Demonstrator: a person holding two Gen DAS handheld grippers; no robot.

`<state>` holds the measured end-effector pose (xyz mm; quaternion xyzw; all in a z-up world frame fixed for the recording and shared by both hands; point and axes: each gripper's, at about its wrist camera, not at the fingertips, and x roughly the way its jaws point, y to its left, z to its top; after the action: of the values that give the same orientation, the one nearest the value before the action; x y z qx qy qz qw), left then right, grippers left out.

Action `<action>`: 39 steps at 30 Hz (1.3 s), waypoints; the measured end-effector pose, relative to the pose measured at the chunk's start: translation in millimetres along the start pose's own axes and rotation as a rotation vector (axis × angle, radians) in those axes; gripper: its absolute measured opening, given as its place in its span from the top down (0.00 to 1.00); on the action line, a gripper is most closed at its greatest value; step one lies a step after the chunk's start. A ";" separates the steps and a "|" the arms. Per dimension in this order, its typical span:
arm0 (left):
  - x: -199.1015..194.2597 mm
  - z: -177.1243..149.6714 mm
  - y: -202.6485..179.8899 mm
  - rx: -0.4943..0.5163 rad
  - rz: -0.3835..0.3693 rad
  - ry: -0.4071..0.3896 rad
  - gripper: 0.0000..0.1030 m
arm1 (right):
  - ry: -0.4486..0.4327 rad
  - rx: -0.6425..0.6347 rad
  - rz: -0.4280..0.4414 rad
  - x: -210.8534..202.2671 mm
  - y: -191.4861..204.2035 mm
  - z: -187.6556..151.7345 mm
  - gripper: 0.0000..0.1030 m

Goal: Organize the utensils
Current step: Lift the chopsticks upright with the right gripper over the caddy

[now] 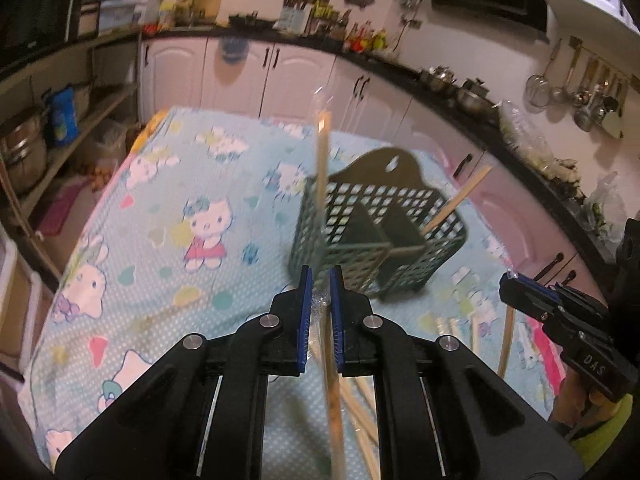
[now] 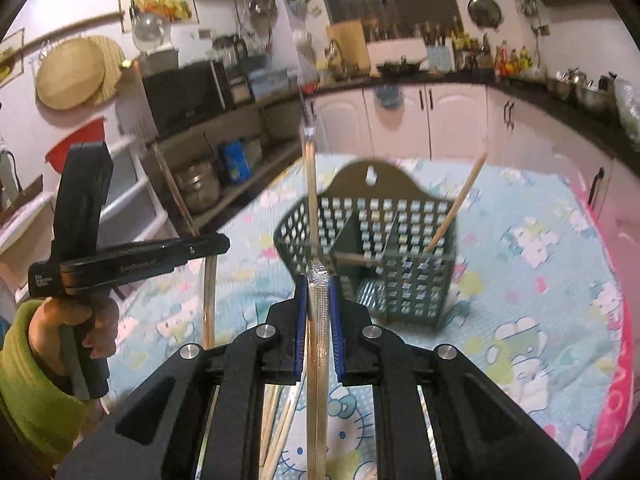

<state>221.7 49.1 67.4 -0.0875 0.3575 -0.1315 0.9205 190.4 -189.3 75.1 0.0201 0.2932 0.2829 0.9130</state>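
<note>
The left gripper (image 1: 320, 300) is clamped on a wrapped chopstick (image 1: 321, 168) that rises upright between its blue pads, just in front of the green utensil basket (image 1: 380, 236). The right gripper (image 2: 319, 300) likewise grips a wrapped chopstick pair (image 2: 311, 184), also before the basket. One bare chopstick (image 2: 456, 208) leans in the basket's right compartment; loose chopsticks (image 1: 506, 344) lie on the cartoon-cat tablecloth (image 1: 168, 208) nearer than the basket.

A utensil basket (image 2: 372, 248) stands on the tabletop (image 2: 540, 264), one chopstick (image 2: 456, 204) leaning in its right compartment. Loose chopsticks (image 1: 476, 330) lie on the tabletop before it, toward the right.
</note>
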 end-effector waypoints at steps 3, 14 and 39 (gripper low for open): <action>-7.7 6.7 -10.3 0.016 -0.009 -0.032 0.96 | -0.055 0.000 -0.014 -15.0 -2.5 4.3 0.89; -21.5 39.3 -38.1 0.050 -0.040 -0.125 0.97 | -0.200 0.025 -0.069 -38.9 -15.7 20.2 0.89; -22.0 130.0 -89.3 0.127 -0.108 -0.295 0.97 | -0.414 -0.058 -0.153 -18.5 -36.5 107.1 0.89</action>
<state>278.6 -20.3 198.9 -0.0667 0.2044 -0.1886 0.9582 255.0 -215.8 166.0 0.0292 0.0921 0.2109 0.9727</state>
